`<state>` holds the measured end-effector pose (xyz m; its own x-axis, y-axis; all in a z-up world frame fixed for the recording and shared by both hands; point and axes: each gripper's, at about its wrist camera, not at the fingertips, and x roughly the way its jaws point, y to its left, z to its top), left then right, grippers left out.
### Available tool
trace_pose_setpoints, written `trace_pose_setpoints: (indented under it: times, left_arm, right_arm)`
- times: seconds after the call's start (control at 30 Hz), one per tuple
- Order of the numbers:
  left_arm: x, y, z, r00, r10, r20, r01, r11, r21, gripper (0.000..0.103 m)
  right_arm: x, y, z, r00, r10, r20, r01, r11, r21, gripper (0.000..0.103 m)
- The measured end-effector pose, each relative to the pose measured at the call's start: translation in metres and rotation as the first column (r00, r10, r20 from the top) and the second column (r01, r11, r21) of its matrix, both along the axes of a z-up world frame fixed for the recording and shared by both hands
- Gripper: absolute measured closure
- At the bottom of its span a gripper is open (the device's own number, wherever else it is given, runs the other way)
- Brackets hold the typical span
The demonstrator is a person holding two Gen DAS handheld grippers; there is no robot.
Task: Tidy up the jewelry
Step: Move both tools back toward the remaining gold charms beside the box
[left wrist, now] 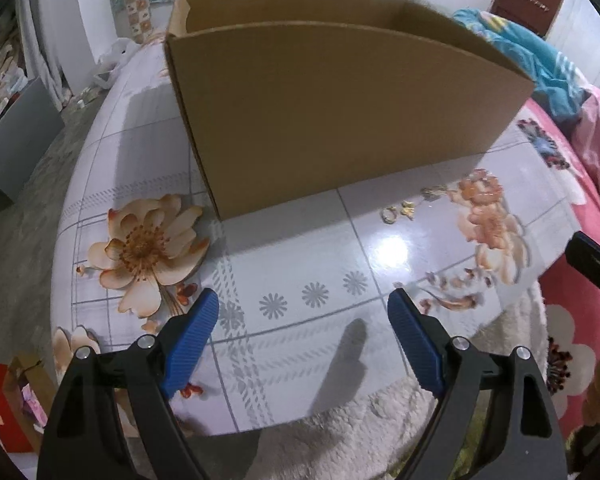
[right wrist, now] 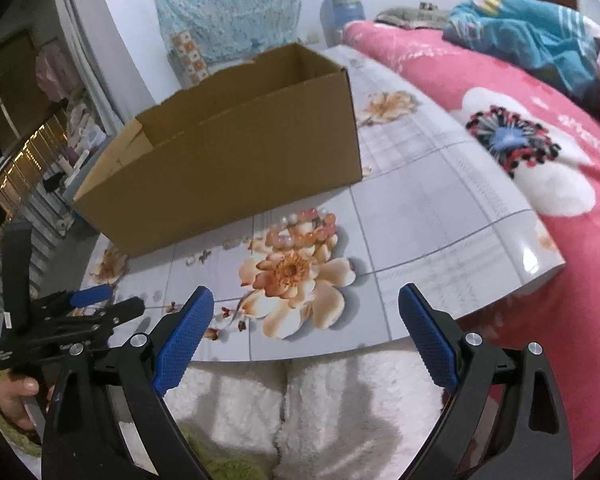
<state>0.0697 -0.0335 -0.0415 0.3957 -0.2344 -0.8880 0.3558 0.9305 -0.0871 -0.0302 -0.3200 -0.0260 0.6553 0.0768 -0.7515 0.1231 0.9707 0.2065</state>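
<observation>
Two hand-held grippers hang over a floral-print tabletop (left wrist: pixel 340 240), both with their blue fingers spread wide and nothing between them. The left gripper (left wrist: pixel 304 304) hangs above the near edge of the tabletop, facing an open cardboard box (left wrist: pixel 340 112) that stands upright in the middle of it. The right gripper (right wrist: pixel 306 300) points at a printed flower near the front edge.

The jewelry lies in front of the box, towards its right corner: a beaded bracelet (right wrist: pixel 304 226) of orange and pale beads, resting on the flower print, with a few small gold pieces (left wrist: pixel 398 212) just to its left. These are too small to name with certainty; one looks like a ring. None of the jewelry touches the box or either gripper.

In the right wrist view a hand (right wrist: pixel 14 396) grips the handle of the left gripper at lower left. A pink flowered blanket (right wrist: pixel 540 184) lies to the right of the tabletop, and white fleece (right wrist: pixel 320 400) fills the foreground below its edge.
</observation>
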Motion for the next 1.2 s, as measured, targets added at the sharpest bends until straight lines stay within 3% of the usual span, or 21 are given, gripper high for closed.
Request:
trace_pose_setpoints:
  times: [0.5,1.2]
  left_arm:
    - [0.006,-0.016,-0.010,1.000,0.022,-0.002,-0.022,0.998,0.060,0.013]
    - [0.010,-0.021,-0.010,1.000,0.024,0.009,-0.024,0.995,0.096,0.006]
  right_arm:
    - [0.029,0.024,-0.016,0.993,0.090,-0.075,-0.093,0.995,-0.033,0.014]
    - [0.049,0.045,-0.018,0.983,0.161,-0.086,-0.166,0.985,-0.049,0.014]
